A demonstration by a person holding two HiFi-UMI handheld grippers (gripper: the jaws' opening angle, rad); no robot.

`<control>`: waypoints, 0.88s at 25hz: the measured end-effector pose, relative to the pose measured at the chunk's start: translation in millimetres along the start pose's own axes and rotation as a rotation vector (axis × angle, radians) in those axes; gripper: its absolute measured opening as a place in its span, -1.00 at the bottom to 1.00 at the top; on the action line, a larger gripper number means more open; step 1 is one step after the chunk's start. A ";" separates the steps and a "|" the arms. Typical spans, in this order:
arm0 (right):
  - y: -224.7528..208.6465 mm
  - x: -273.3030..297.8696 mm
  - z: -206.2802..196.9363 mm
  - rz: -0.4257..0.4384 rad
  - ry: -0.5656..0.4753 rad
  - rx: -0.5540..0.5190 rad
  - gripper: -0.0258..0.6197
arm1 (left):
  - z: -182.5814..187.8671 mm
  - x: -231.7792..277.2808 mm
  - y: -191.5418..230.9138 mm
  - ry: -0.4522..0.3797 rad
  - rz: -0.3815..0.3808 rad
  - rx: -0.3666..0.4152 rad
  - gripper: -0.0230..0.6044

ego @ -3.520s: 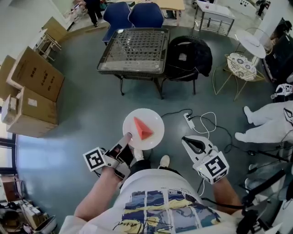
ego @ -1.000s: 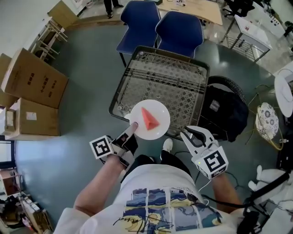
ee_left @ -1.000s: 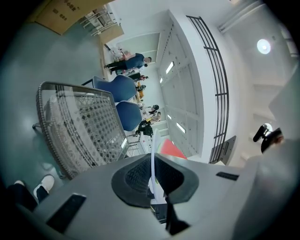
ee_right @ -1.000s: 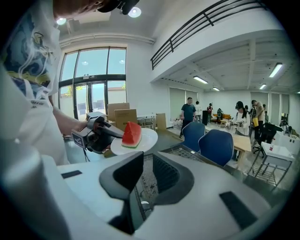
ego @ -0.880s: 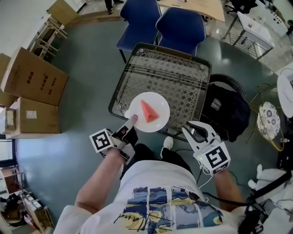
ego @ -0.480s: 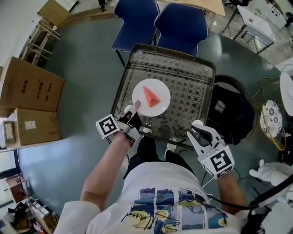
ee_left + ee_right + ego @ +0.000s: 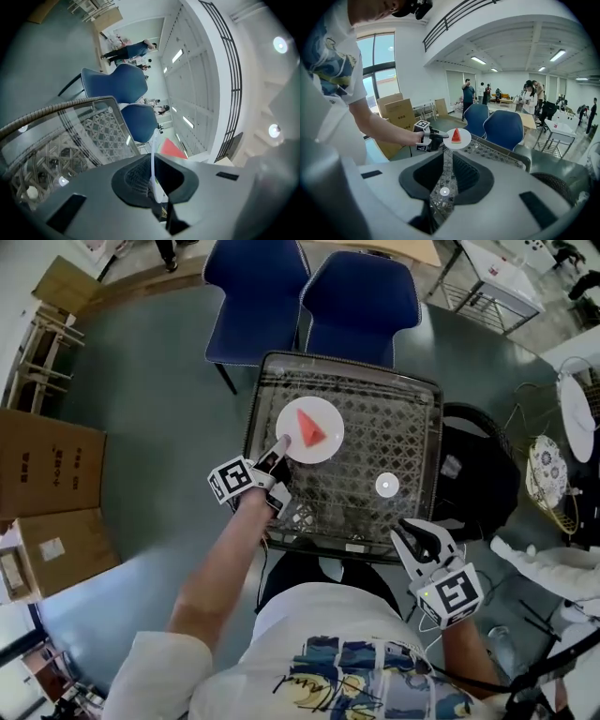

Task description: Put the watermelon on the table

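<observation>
A red watermelon wedge (image 7: 310, 430) lies on a white plate (image 7: 325, 444). My left gripper (image 7: 281, 445) is shut on the plate's near-left rim and holds it over the far left part of the glass lattice table (image 7: 394, 432). In the left gripper view the plate's thin edge (image 7: 153, 152) runs between the jaws, with the wedge (image 7: 172, 149) beyond it. My right gripper (image 7: 406, 533) is shut and empty by the table's near right edge. From the right gripper view I see the left gripper (image 7: 439, 136), the plate (image 7: 465, 141) and the wedge (image 7: 456, 136) above the table (image 7: 499, 153).
Two blue chairs (image 7: 258, 277) (image 7: 361, 298) stand at the table's far side. A black backpack (image 7: 478, 474) sits on the floor to the right. Cardboard boxes (image 7: 47, 474) are stacked at the left. A small white round spot (image 7: 386, 486) shows on the glass.
The person has stepped up to the table. The left gripper carried the plate from the near edge out over the tabletop. The right gripper stayed shut near the front edge.
</observation>
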State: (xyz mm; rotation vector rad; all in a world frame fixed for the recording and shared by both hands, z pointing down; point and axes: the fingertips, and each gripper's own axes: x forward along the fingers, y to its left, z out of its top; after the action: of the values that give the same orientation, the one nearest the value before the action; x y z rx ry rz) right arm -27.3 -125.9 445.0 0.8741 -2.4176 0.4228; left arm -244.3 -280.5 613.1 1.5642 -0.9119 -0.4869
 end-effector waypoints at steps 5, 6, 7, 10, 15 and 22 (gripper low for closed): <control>7.8 16.4 4.2 -0.042 0.055 0.057 -0.72 | 42.1 32.7 42.1 0.012 0.027 -0.012 -0.87; 8.1 16.2 2.8 -0.055 0.068 0.073 -0.72 | 45.2 40.6 50.2 0.015 0.033 -0.020 -0.87; 8.1 14.9 1.5 -0.069 0.077 0.093 -0.72 | 46.0 48.6 57.4 0.019 0.039 -0.030 -0.87; 7.4 16.4 -2.5 -0.099 0.090 0.160 -0.72 | 52.7 67.1 75.8 0.020 0.056 -0.047 -0.87; 6.1 31.3 -6.6 -0.124 0.105 0.192 -0.72 | 68.1 95.3 104.9 0.030 0.081 -0.048 -0.87; 13.5 43.1 -15.4 -0.118 0.163 0.247 -0.72 | 81.8 126.7 130.0 0.067 0.149 -0.037 -0.87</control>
State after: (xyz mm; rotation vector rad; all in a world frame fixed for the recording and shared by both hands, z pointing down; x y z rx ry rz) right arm -58.6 -130.3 480.8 1.0388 -2.1826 0.7289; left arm -265.0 -429.4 743.7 1.4583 -0.9546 -0.3413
